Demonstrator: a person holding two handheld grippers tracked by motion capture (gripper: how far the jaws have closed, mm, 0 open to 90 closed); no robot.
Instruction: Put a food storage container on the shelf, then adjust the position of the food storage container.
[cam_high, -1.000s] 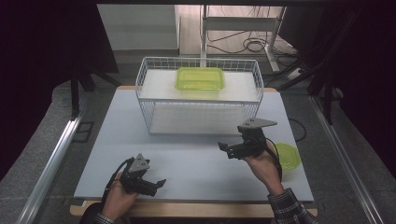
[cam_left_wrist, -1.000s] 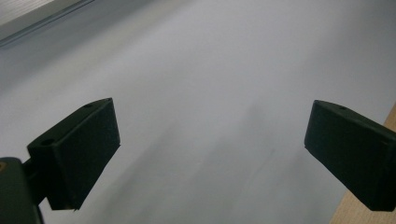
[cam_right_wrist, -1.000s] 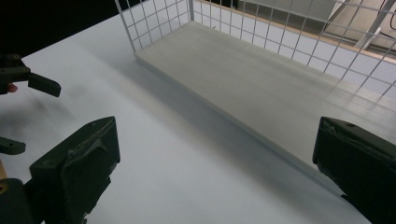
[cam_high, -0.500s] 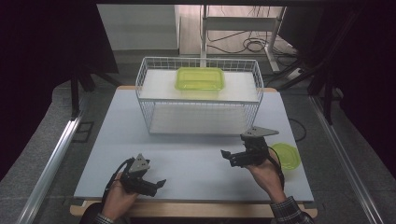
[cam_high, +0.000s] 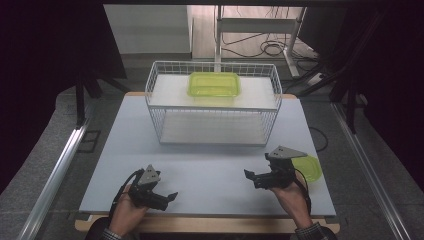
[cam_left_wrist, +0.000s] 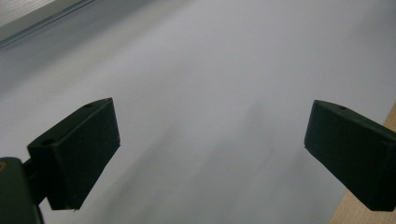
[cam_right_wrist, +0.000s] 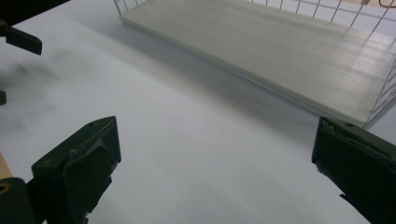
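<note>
Pale grey tabletop (cam_high: 210, 170), high view: our left gripper (cam_high: 170, 197) and right gripper (cam_high: 250, 176) rest low, likely between moves. Round yellow-green plastic lid (cam_high: 309, 168) sits just behind right gripper; white wire basket (cam_high: 212, 107) holds rectangular yellow-green plastic container (cam_high: 214, 84), nothing blocking. Left gripper view: jaws wide apart, empty. Right gripper view: jaws wide, empty, facing basket.

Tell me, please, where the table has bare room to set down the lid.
Widest free patch: the table between the basket and both grippers, left and right. Also free: the strip left of the basket. Crowded: the right edge, where the lid lies beside the right gripper.
</note>
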